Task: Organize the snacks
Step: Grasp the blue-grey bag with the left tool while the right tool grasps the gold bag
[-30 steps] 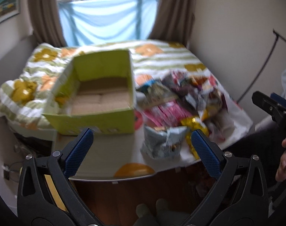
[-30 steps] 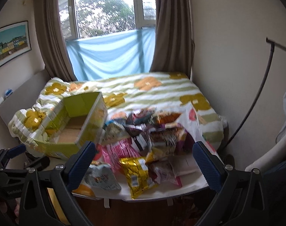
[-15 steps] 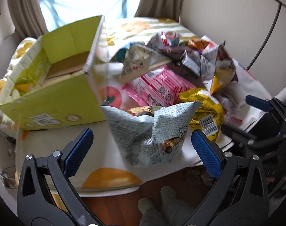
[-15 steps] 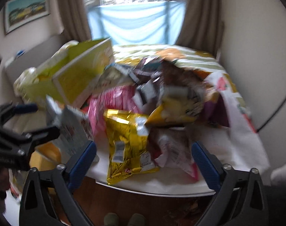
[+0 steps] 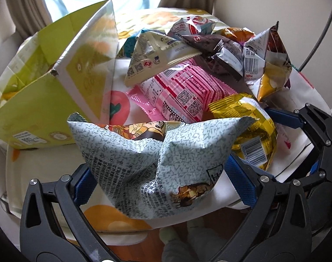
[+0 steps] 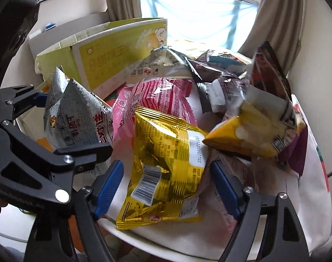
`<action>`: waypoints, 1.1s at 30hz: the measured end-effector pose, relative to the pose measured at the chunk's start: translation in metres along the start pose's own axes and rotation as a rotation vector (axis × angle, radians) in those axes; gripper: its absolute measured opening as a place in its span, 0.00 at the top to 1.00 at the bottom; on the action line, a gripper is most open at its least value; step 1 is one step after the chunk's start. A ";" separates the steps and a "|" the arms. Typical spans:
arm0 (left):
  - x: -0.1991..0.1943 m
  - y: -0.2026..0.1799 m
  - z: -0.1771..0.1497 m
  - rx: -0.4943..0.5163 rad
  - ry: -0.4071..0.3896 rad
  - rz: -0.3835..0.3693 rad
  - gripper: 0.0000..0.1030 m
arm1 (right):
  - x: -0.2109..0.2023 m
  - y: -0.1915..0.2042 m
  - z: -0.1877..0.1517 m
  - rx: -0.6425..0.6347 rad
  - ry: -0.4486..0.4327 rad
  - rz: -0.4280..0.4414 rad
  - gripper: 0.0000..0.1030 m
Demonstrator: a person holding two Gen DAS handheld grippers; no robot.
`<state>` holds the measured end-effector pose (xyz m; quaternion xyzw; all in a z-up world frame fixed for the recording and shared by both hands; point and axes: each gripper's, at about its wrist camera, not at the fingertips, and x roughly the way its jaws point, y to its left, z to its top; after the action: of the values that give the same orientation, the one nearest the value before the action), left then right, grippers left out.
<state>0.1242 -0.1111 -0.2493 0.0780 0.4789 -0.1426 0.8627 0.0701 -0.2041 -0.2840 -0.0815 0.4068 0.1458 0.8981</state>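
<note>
A pile of snack bags lies on a table beside an open green cardboard box (image 5: 30, 100), which also shows in the right wrist view (image 6: 113, 54). My left gripper (image 5: 163, 181) is open, its jaws on either side of a pale grey-green patterned bag (image 5: 157, 163), also visible in the right wrist view (image 6: 76, 118). My right gripper (image 6: 166, 190) is open around the lower end of a gold foil bag (image 6: 166, 157), which shows in the left wrist view (image 5: 251, 133) too. A pink bag (image 5: 179, 91) lies behind them.
Behind the pink bag lie a cream bag (image 5: 152, 52), a dark brown bag (image 5: 211, 43) and a brown and yellow bag (image 5: 268, 65). The table edge (image 6: 187, 249) is near me. A bed and curtained window lie beyond.
Both grippers have moved forward and down to the front of the pile. The left jaws now straddle the grey-green bag and the right jaws straddle the gold bag.
</note>
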 end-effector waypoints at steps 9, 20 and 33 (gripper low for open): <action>0.002 0.012 -0.001 -0.042 0.021 -0.013 0.24 | 0.011 0.009 0.005 -0.071 0.016 -0.064 0.33; -0.013 0.020 -0.011 -0.056 0.011 0.009 0.26 | 0.006 0.025 0.000 -0.102 0.012 -0.125 0.45; -0.015 0.024 -0.016 -0.059 0.004 0.009 0.26 | 0.005 0.037 -0.001 -0.115 -0.014 -0.175 0.63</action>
<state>0.1119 -0.0812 -0.2448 0.0548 0.4842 -0.1244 0.8643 0.0598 -0.1682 -0.2892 -0.1669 0.3829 0.0905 0.9041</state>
